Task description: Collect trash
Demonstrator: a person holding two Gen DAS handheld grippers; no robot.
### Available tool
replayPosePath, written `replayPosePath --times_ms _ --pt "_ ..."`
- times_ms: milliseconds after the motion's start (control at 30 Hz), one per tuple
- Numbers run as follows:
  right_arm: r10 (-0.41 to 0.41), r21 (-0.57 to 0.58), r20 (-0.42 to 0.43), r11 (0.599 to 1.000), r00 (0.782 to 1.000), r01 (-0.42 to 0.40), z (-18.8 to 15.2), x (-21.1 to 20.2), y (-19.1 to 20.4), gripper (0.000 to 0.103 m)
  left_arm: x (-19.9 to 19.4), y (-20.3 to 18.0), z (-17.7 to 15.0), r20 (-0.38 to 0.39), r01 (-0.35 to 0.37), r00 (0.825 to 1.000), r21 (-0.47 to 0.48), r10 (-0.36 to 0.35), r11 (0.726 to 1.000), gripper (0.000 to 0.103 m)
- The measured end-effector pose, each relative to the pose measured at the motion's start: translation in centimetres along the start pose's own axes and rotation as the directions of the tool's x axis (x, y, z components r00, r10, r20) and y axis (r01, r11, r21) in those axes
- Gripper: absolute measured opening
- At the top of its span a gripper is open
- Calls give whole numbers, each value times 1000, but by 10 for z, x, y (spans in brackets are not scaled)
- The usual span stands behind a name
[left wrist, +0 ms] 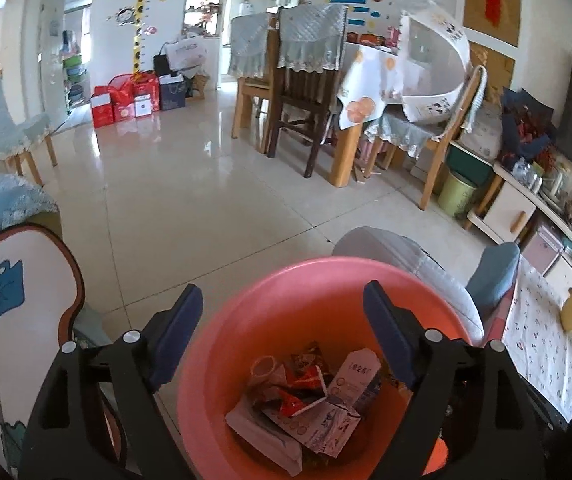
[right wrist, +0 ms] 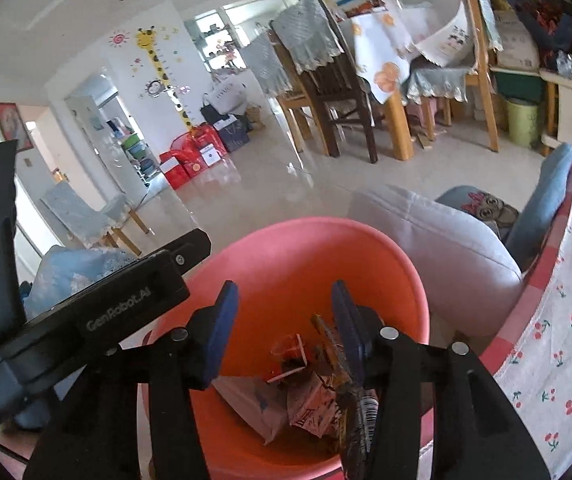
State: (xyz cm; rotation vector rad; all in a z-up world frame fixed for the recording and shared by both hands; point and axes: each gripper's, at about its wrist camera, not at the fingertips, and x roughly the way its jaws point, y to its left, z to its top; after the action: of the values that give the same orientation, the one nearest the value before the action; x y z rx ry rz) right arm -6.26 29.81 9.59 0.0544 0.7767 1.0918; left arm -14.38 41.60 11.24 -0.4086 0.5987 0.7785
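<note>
A round, smooth coral-pink plastic basin [left wrist: 286, 292] holds the trash: crumpled glossy red snack wrappers [left wrist: 304, 380] and creased white printed paper cartons [left wrist: 326, 424] heaped at its bottom. The left gripper [left wrist: 281, 312] hangs above the basin, its blue-padded fingers [left wrist: 177, 336] wide apart and empty. The right gripper [right wrist: 283, 312] stands about half open; a dark crinkled foil wrapper [right wrist: 350, 412] lies against its right pad, and whether it is gripped cannot be told. Glossy tiled floor [left wrist: 189, 200] lies open beyond the rim; a grey cushion [right wrist: 438, 248] crowds the right.
</note>
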Motion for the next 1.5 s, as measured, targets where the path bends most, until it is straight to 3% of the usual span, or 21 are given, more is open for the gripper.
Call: replayPosePath --times_ms 367,500,667,900,1133,1333,1500 --pt "60 -19 32 998 998 -59 9 3 5 52 -5 23 7 40 -10 999 -85 14 996 85" --pt "27 8 74 1000 997 -27 8 -18 -2 71 2 19 7 13 29 1000 -61 -28 998 86" --pt "-102 69 142 993 985 93 12 -64 -26 85 -17 1 6 79 95 992 -1 -94 995 95" --pt "-323 137 201 944 925 300 0 -140 -53 91 -49 -37 1 193 152 966 117 -173 981 99" --pt "-429 170 212 901 878 399 -35 -196 -70 93 -73 -66 -10 266 140 945 200 -191 970 99" --pt "-535 187 168 842 828 506 -70 -229 -84 93 -88 -94 -19 267 200 927 239 -262 950 99" --pt "-603 248 151 791 784 560 -98 -263 -97 93 -102 -132 -39 229 251 913 334 -337 908 99"
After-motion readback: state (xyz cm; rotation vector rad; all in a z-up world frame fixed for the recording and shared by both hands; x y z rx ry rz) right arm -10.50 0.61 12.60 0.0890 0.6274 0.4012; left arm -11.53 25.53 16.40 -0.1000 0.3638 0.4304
